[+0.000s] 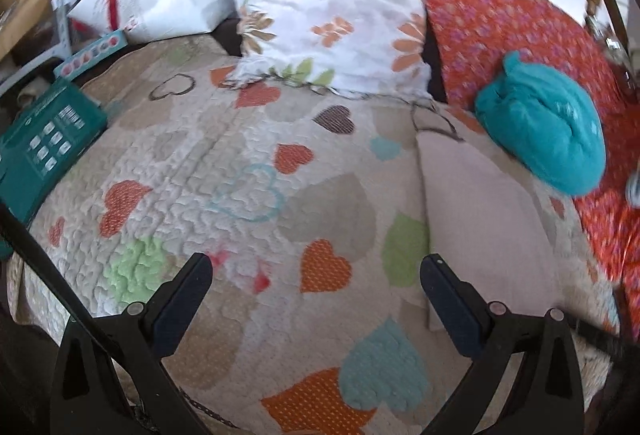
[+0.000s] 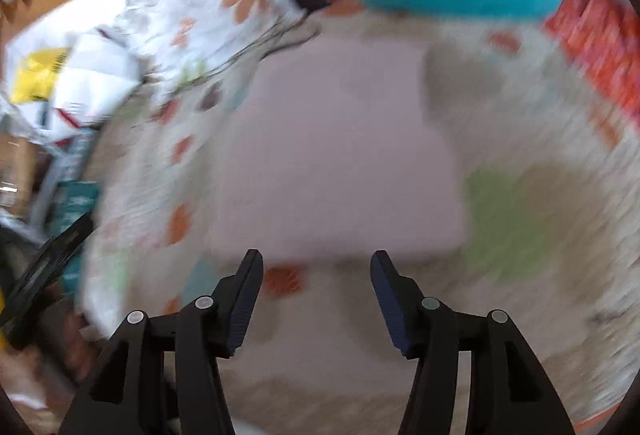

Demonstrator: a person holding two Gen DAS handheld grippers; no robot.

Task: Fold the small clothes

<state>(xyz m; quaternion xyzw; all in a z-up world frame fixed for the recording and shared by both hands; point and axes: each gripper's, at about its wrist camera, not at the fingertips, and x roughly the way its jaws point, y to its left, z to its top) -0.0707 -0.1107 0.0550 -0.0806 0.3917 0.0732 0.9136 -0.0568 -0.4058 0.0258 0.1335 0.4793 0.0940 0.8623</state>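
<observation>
— On the heart-patterned quilt point(image 1: 248, 163), what lies flat?
— A pale pink folded cloth point(image 2: 340, 155), right of centre, its near edge just ahead of the right gripper point(image 2: 316, 267), whose fingers stand spread and hold nothing.
— And the left gripper point(image 1: 316, 271)?
— Spread wide over bare quilt, beside the cloth point(image 1: 480, 211), also holding nothing.
— Behind the cloth?
— A teal bundle point(image 1: 544, 131) against a red patterned pillow point(image 1: 512, 23); a floral pillow point(image 1: 336, 15) beside it.

Pale pink cloth point(image 1: 480, 211), heart-patterned quilt point(image 1: 240, 163), teal bundle point(image 1: 540, 139).
</observation>
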